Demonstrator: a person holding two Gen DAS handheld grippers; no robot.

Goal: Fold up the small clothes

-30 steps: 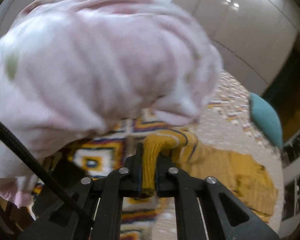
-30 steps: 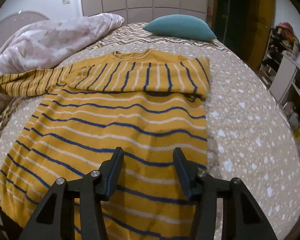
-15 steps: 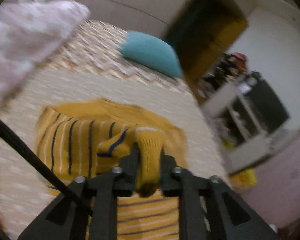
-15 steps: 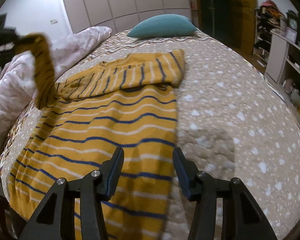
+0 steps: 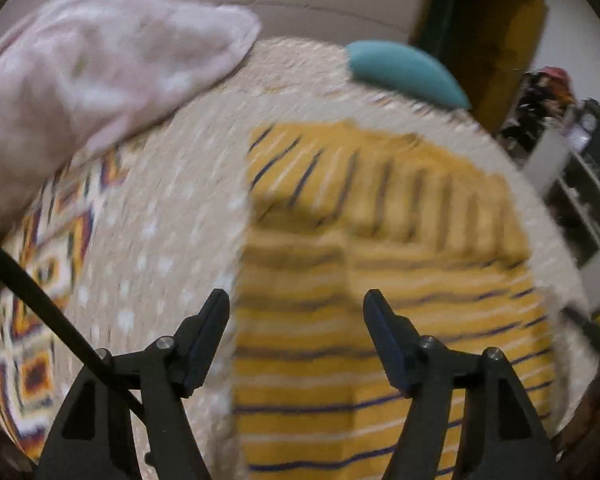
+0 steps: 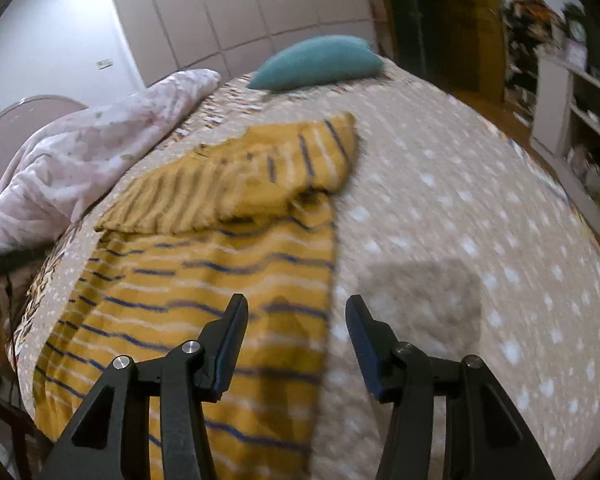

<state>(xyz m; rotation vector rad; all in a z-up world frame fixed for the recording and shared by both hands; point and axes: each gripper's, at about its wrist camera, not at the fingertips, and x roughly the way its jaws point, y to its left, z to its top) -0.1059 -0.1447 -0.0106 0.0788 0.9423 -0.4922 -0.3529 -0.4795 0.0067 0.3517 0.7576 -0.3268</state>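
Note:
A yellow sweater (image 5: 384,280) with blue and white stripes lies flat on the bed, both sleeves folded across its chest (image 6: 236,188). My left gripper (image 5: 296,312) hovers over the sweater's left edge, its jaws opening with nothing between them. My right gripper (image 6: 296,320) hangs above the sweater's right edge (image 6: 324,264), jaws apart and nothing held. The left wrist view is blurred by motion.
The bed has a beige spotted cover (image 6: 480,240). A pink-white duvet (image 6: 100,152) is bunched at the left, a teal pillow (image 6: 320,60) lies at the head. White shelves (image 6: 572,112) stand at the right; a patterned blanket (image 5: 48,264) shows at the left.
My left gripper carried the sleeve cuff over from the left, laid it across the chest and let go, its jaws spreading. The right gripper shifted toward the sweater's right edge.

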